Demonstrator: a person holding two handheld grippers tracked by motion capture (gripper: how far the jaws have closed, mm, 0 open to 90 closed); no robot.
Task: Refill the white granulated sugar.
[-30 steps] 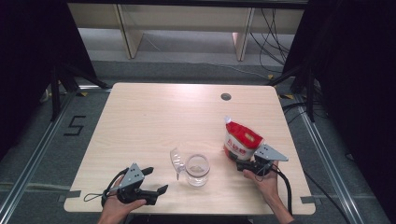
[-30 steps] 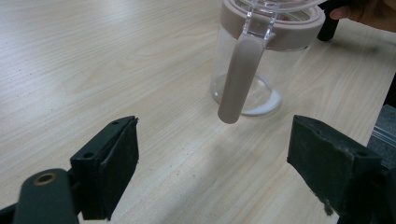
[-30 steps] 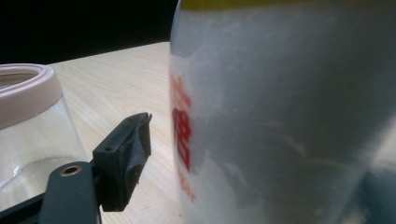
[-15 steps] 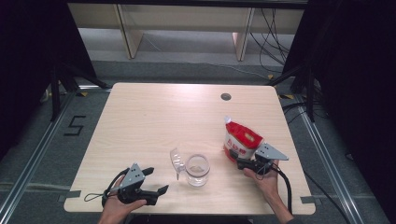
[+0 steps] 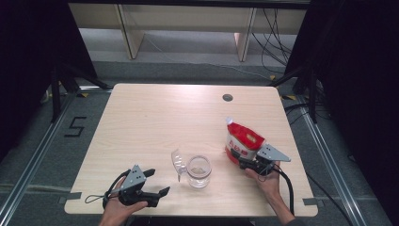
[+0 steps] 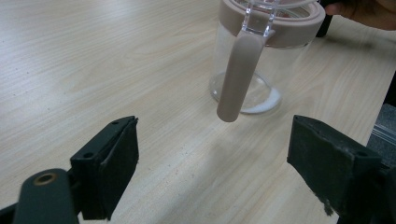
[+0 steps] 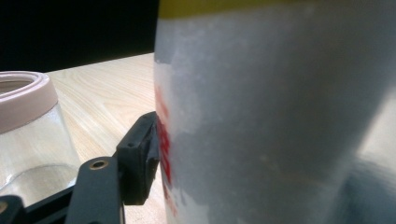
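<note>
I work from the jar (image 5: 199, 170), which stands near the table's (image 5: 155, 117) front edge, roughly midway across. It is clear glass with a pinkish collar, and its open lid (image 5: 177, 161) tips out on its left side; a little white powder lies in the bottom.

Nearest me, left of the jar and closer to the front edge, my left gripper (image 5: 156, 183) rests low over the wood with its jaws spread wide and nothing between them. In the left gripper view the jar stands just beyond those open jaws, with the lid's pink tab (image 6: 239, 74) hanging down its side.

Right of the jar, my right gripper (image 5: 243, 163) presses against the lower part of a red and white bag (image 5: 244, 141) that stands upright on the table. In the right gripper view one black pad (image 7: 140, 156) touches the bag's frosted white side; the other jaw is hidden, so I cannot tell whether the grip is closed.

The tabletop is pale wood grain, bare beyond the jar, with a round cable hole (image 5: 227, 97) toward the far edge, behind the bag.

Past the table lies grey floor with a taped "5" (image 5: 76, 126) off to the jar's far left, metal rails along both sides, black drapes, loose cables (image 5: 275, 35) at the far right, and light wooden shelving (image 5: 183, 23) along the back.
</note>
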